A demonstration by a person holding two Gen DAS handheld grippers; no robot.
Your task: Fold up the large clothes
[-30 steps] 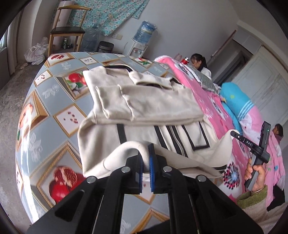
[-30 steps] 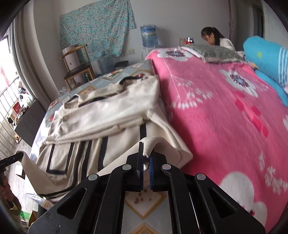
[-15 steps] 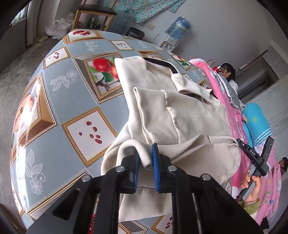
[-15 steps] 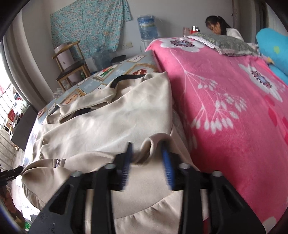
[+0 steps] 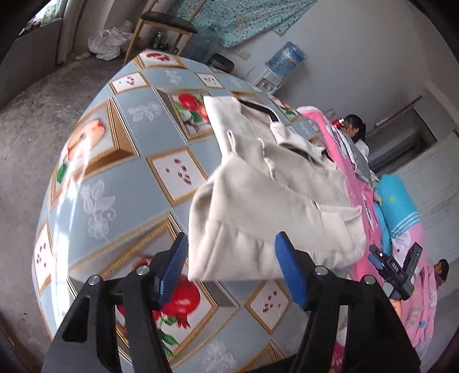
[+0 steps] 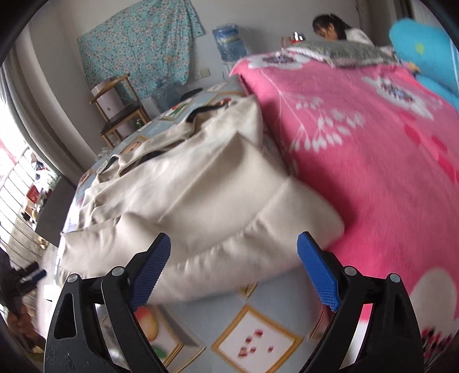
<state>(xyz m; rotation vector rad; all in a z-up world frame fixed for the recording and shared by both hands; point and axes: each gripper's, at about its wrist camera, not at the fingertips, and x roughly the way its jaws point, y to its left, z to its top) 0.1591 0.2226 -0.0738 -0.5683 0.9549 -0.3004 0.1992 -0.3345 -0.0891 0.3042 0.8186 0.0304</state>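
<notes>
In the left wrist view we see our left gripper point(image 5: 231, 271) at the bottom centre, its jaws opening, with the near hem of the cream garment point(image 5: 272, 206) between the blue pads but neither pad pressing on it. The garment lies folded into one thick bundle in the middle of the frame, on the fruit-patterned tablecloth point(image 5: 120, 172). To the left and below the bundle the cloth is bare, giving open room out to the table's curved left edge, beyond which lies grey floor. On the right the bundle's edge runs close along the pink blanket point(image 5: 358, 200). At the lower right we see the right gripper point(image 5: 393, 269), one wooden chair point(image 5: 163, 25) at the top, one water bottle point(image 5: 284, 57) at the upper right, and two people at the right. In the right wrist view our right gripper point(image 6: 233, 269) fills the bottom, its jaws opening wide, the bundle's rounded near fold between the pads and touched by neither. The garment point(image 6: 200, 186) spreads across the centre and left; the pink blanket point(image 6: 373, 143) crowds the whole right side, touching the bundle's right edge. Bare cloth point(image 6: 258, 330) shows below the fold. One chair point(image 6: 120, 114) stands at the upper left.
</notes>
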